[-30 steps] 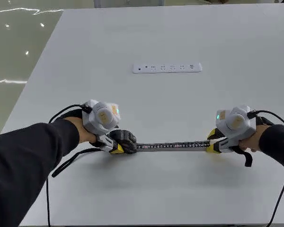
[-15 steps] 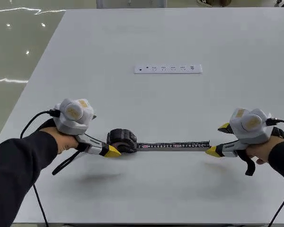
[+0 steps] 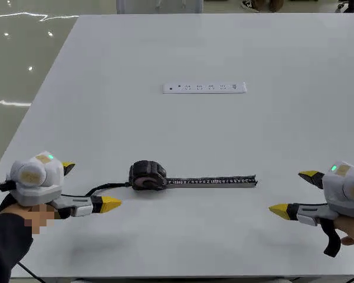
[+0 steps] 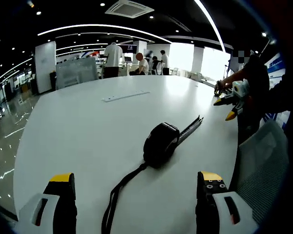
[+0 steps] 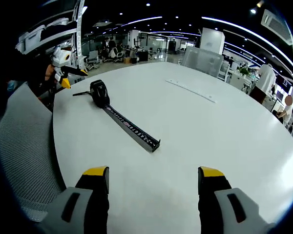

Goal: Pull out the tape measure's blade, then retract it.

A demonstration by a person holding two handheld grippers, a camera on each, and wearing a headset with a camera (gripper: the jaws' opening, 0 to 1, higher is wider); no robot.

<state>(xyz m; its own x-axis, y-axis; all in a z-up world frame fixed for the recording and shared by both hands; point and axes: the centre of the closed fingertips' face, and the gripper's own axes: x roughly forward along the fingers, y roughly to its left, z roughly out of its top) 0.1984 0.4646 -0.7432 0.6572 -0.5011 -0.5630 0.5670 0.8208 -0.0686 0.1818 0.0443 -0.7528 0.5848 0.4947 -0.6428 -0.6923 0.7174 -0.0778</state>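
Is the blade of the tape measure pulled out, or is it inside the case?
Pulled out. The blade lies flat on the table, stretching well beyond the case, with its markings visible.

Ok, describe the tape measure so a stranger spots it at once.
On the white table, look near the front edge, between the left gripper and the right gripper. The tape measure is the round black case with its marked blade pulled out; the flat white power strip lies farther back.
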